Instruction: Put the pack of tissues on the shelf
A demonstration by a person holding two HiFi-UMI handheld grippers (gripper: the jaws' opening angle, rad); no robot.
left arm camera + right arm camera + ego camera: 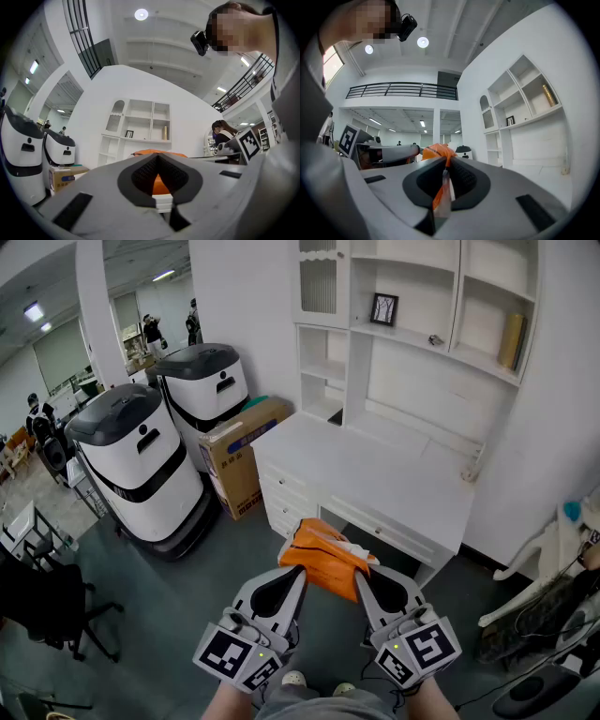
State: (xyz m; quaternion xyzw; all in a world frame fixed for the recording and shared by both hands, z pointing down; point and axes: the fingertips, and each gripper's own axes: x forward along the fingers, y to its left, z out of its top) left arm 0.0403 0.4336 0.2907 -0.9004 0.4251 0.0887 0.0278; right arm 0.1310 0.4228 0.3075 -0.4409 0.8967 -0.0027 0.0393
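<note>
Head view: the pack of tissues point(323, 557) is up in the air, off every surface, between the left gripper point(298, 576) and the right gripper point(360, 579), one at each end. Its wrapper is bright orange and crumpled, with a little white showing at the right end. Only this view shows the layout. Just beyond the pack is the front edge of a white desk point(375, 474), and the shelf unit point(412, 381) rises from the desk's far side. A picture frame point(382, 308) stands in one open compartment and a gold cylinder point(511, 341) in another. Left of the desk is a cardboard box point(239, 451), then two white-and-black machines point(141, 465) on the grey floor point(169, 606).

Left gripper view: the left gripper point(157, 161) has its jaws closed on the pack point(158, 183) — orange fills the gap between the pads and bulges over the tips. The shelf unit point(140, 126) is straight ahead and well apart. The marker cube point(248, 143) of the other gripper shows at the right.

Right gripper view: the right gripper point(445, 162) has its jaws together on a thin flap of the pack point(437, 151) — the glossy wrapper is pinched flat, with the bulk bunched beyond the tips. The shelf unit point(520, 103) runs along the right, above the desk point(543, 171).
</note>
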